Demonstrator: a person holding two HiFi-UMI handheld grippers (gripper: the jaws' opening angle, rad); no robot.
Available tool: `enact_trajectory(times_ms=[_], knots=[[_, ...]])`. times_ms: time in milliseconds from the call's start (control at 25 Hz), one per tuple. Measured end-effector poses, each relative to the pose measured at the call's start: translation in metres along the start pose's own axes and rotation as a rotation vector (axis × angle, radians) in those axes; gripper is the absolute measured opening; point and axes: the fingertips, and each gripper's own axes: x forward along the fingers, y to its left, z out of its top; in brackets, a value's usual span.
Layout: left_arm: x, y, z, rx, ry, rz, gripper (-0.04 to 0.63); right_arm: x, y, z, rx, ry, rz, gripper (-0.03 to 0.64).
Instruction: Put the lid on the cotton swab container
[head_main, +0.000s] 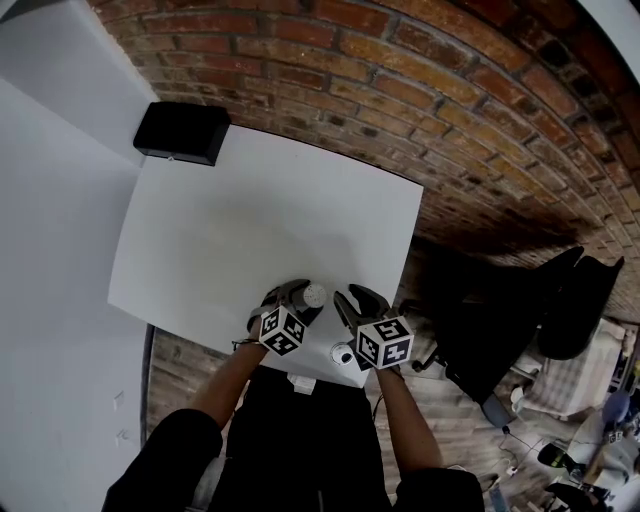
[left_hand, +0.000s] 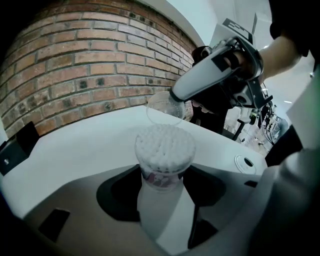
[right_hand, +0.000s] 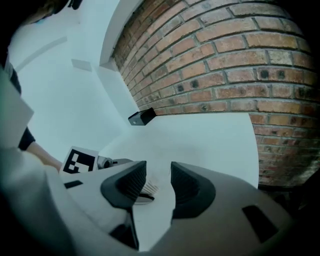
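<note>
A white cotton swab container (left_hand: 162, 172), packed with swabs (left_hand: 165, 145), stands upright near the front edge of the white table (head_main: 260, 215). My left gripper (left_hand: 162, 187) is shut on its body, one dark pad on each side. The clear round lid (left_hand: 164, 107) hangs tilted just above and behind the swab tops, at the tip of my right gripper (left_hand: 175, 95). I cannot tell whether it rests on the container. In the right gripper view the right gripper (right_hand: 154, 182) has its jaws apart, with swab tips (right_hand: 148, 188) showing low in the gap. In the head view both grippers meet at the container (head_main: 314, 295).
A black box (head_main: 183, 132) sits at the table's far left corner. A small white round piece with a dark hole (head_main: 343, 354) lies by the front edge, under my right gripper. A brick wall runs behind the table. A black chair (head_main: 500, 335) stands on the right.
</note>
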Motion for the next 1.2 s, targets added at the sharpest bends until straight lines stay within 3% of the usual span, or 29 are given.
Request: enact_trajectory(times_ms=[200, 680, 1040, 1200], knots=[[0.0, 0.0, 0.0, 0.002, -0.002, 0.003, 0.268, -0.005, 0.02, 0.007, -0.022, -0.033, 0.06, 0.156], [-0.007, -0.001, -0.005, 0.019, -0.014, 0.034, 0.268, 0.001, 0.057, -0.002, -0.031, 0.011, 0.206, 0.153], [-0.007, 0.0, -0.005, 0.012, -0.011, 0.027, 0.268, 0.012, 0.067, -0.013, 0.008, 0.07, 0.252, 0.049], [-0.007, 0.0, -0.004, 0.014, -0.012, 0.029, 0.268, 0.019, 0.068, -0.02, -0.029, 0.114, 0.237, 0.034]])
